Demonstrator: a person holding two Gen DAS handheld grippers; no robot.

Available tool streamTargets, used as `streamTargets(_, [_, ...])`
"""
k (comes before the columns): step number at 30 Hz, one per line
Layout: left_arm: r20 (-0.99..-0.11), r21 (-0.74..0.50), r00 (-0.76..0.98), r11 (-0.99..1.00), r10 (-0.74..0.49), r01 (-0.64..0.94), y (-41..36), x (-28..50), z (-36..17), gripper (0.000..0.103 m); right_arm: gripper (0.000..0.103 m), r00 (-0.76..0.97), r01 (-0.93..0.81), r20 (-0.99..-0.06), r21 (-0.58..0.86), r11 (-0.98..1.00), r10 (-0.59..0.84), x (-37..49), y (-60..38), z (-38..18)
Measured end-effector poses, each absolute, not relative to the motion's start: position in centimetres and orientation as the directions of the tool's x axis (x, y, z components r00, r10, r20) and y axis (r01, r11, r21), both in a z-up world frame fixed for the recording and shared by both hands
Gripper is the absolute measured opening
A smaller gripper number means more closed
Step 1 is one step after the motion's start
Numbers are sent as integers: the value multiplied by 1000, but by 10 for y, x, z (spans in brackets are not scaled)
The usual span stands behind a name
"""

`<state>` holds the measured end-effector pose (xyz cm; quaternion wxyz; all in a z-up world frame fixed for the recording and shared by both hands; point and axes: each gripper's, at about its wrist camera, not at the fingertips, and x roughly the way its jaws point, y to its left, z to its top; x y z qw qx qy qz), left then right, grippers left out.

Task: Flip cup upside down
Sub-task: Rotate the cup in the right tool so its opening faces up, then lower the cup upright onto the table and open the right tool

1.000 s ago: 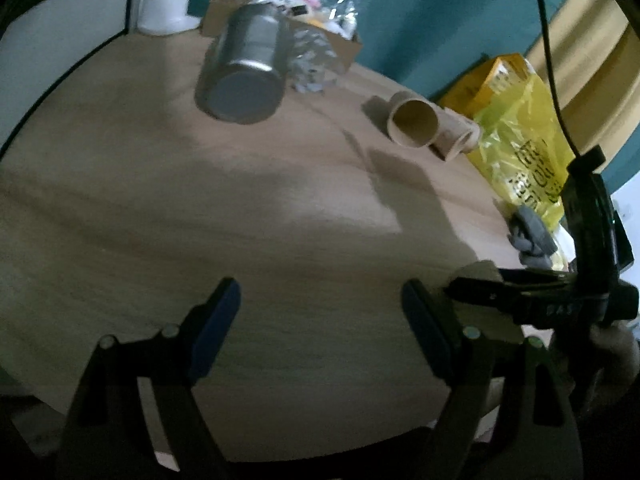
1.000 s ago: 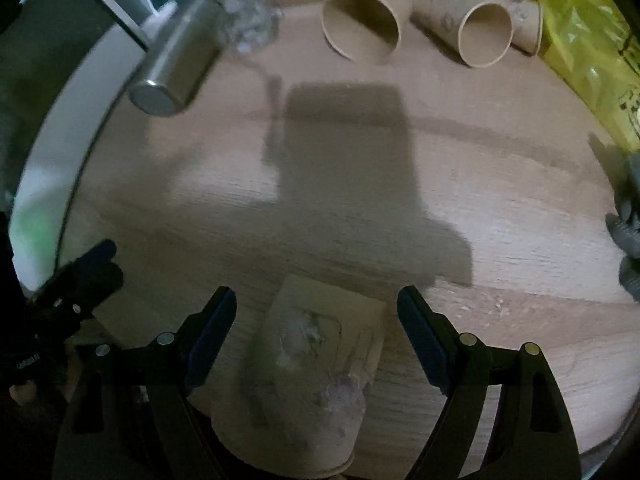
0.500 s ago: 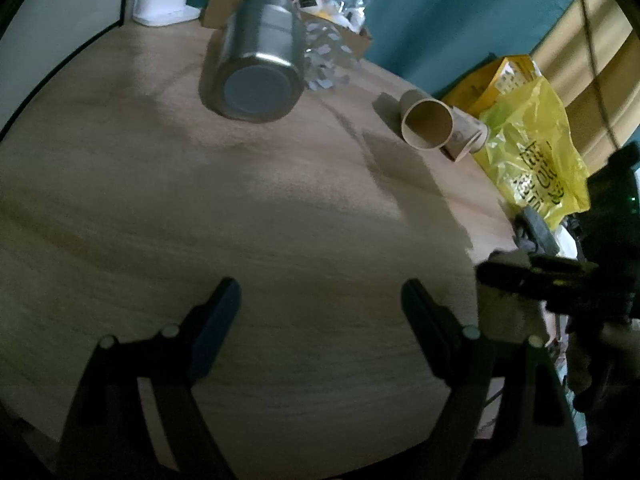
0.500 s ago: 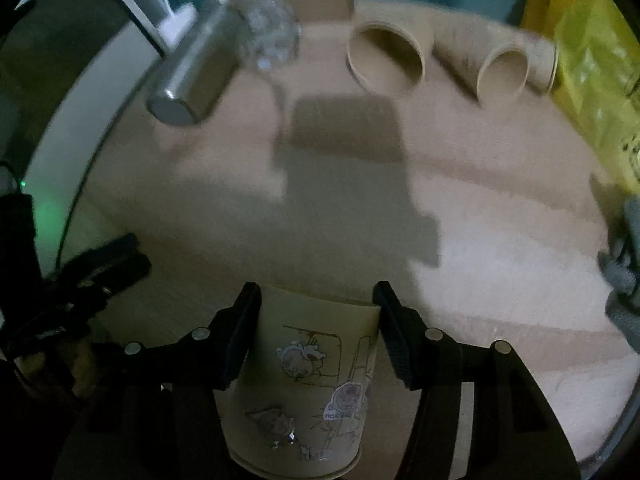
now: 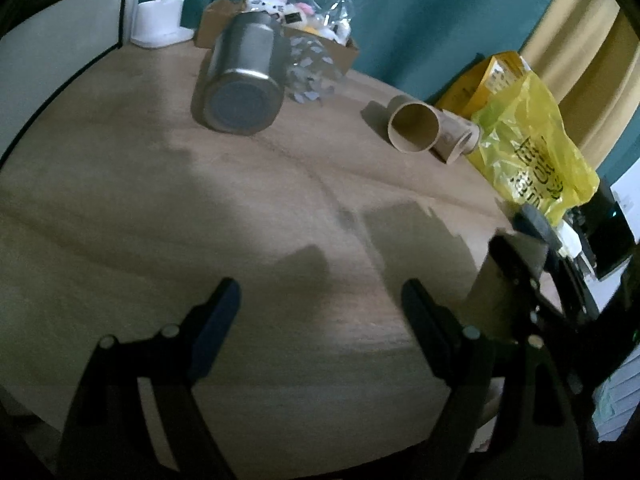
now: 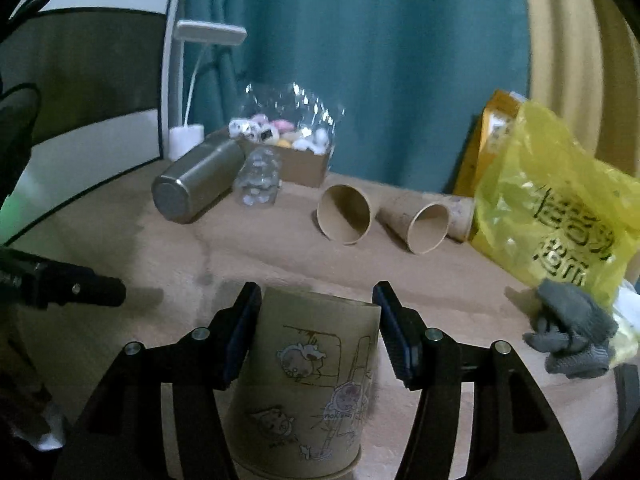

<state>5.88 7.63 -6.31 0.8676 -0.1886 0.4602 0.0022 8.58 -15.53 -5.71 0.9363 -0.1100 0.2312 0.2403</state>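
My right gripper (image 6: 318,324) is shut on a tan paper cup (image 6: 308,384) with cartoon drawings, its closed base pointing away from me and its rim toward the camera. In the left wrist view the same cup (image 5: 496,292) shows at the right, held between the right gripper's fingers (image 5: 516,276) near the round wooden table's (image 5: 200,220) right edge. My left gripper (image 5: 320,320) is open and empty over the table's near part.
Two more paper cups (image 6: 346,214) (image 6: 428,228) lie on their sides at the back. A steel bottle (image 6: 196,188) lies at the back left, by a cardboard box of small items (image 6: 296,160). A yellow bag (image 6: 556,220) and a grey cloth (image 6: 568,332) sit at the right.
My right gripper closed on the cartoon cup and lifted and tilted it, so the view now looks across the table. My left gripper stayed open and shifted a little.
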Motion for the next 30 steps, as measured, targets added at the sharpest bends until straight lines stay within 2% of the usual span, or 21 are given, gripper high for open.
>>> streamTargets(6, [-791, -302, 589, 943, -165, -141, 58, 50, -62, 84, 61, 824, -473, -416, -127, 872, 386, 52, -168, -56])
streamTargets(21, [-755, -242, 642, 966, -131, -88, 32, 31, -54, 84, 61, 800, -453, -471, -68, 889, 372, 36, -178, -63])
streamTargets(23, [-749, -232, 652, 969, -123, -84, 30, 29, -50, 84, 66, 788, -456, -485, -49, 889, 378, 37, -178, -62])
streamTargets(25, [-740, -226, 661, 971, -120, -78, 29, 27, -47, 84, 81, 789, -447, -489, -39, 894, 373, 35, -179, -58])
streamTargets(30, [-703, -205, 702, 978, -111, -50, 22, 17, -34, 84, 81, 778, -427, -506, 10, 904, 373, 29, -190, -42])
